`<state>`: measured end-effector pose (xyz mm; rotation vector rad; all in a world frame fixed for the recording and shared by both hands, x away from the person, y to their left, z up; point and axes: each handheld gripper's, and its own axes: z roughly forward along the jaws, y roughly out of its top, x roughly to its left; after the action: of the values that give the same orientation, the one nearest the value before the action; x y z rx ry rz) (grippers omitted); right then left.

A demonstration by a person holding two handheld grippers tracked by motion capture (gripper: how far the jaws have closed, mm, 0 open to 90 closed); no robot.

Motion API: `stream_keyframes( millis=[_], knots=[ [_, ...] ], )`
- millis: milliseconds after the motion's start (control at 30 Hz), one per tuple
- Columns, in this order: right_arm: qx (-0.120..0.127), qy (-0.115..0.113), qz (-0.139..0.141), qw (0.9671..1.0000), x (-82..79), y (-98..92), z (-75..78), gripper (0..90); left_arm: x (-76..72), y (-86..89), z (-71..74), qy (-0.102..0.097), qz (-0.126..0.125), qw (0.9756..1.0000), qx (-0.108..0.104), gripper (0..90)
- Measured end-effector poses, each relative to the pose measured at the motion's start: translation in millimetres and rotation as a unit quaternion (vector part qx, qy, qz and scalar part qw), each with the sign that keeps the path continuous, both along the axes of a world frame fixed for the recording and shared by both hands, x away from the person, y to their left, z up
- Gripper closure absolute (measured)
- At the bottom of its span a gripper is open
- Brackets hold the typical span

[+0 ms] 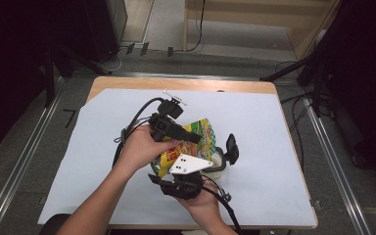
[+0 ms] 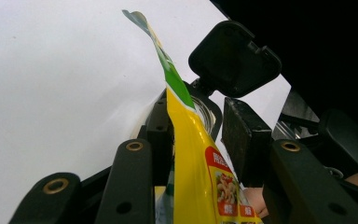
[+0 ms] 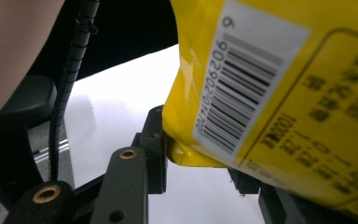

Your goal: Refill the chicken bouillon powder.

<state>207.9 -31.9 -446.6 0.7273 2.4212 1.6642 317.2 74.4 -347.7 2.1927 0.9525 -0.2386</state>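
Two grippers meet at one yellow packet (image 1: pixel 201 139), which is held up off the white sheet (image 1: pixel 274 147) near the middle of the table (image 1: pixel 186 84). The left gripper (image 1: pixel 196 138) comes at the packet from its far left side, a hand (image 1: pixel 139 149) wrapped round its body. In the left gripper view the packet (image 2: pixel 193 168) stands edge-on between the two black jaws: the left pad lies against its face, while a narrow gap shows between the packet and the right pad, so the pinch there looks loose, though I cannot be sure of it. The right gripper (image 1: pixel 174 172) sits at the near side of the packet, its grey plate (image 1: pixel 188 164) lying over the packet's lower edge and the person's right hand (image 1: pixel 205 203) beneath it. In the right gripper view the packet's bottom corner (image 3: pixel 186 151), with a barcode (image 3: pixel 247 93) on its back, rests against the left pad; the right jaw is mostly hidden behind the packet, so whether that pair grips it I cannot tell. Just right of the packet stands a clear jar (image 1: pixel 219 164) with a black flip lid (image 1: pixel 232 148) raised; the left gripper view shows that lid (image 2: pixel 235 58) just beyond the packet's green upper edge
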Motion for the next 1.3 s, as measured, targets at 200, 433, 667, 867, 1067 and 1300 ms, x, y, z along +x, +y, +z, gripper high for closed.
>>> stream_keyframes(
  millis=[200,433,667,867,1067,1300],
  knots=[
    [-0.007,-0.006,-0.001,1.0000,0.1,-0.4,-0.7,64.8,-0.9,-0.5,0.0,-0.005,0.000,1.0000,0.000,66.2],
    [-0.008,-0.009,0.002,0.9999,-0.3,-0.7,-0.4,64.8,-2.2,-0.4,0.8,-0.008,0.000,1.0000,0.002,66.2],
    [-0.014,-0.011,0.004,0.9998,0.9,-1.4,-0.7,64.8,-2.0,0.3,-0.6,-0.008,0.000,1.0000,0.001,66.3],
    [-0.015,-0.009,0.009,0.9998,-0.7,0.6,-1.7,64.8,-2.5,2.4,-1.7,-0.003,-0.001,1.0000,0.003,66.6],
    [-0.017,-0.010,0.010,0.9997,0.2,0.3,-2.5,64.7,-1.2,2.5,-2.8,0.004,-0.003,1.0000,0.002,66.8],
    [-0.019,-0.009,0.014,0.9997,-1.7,0.6,-2.7,64.8,-1.6,3.5,-2.9,0.010,-0.005,0.9999,0.003,68.4]
  ],
)
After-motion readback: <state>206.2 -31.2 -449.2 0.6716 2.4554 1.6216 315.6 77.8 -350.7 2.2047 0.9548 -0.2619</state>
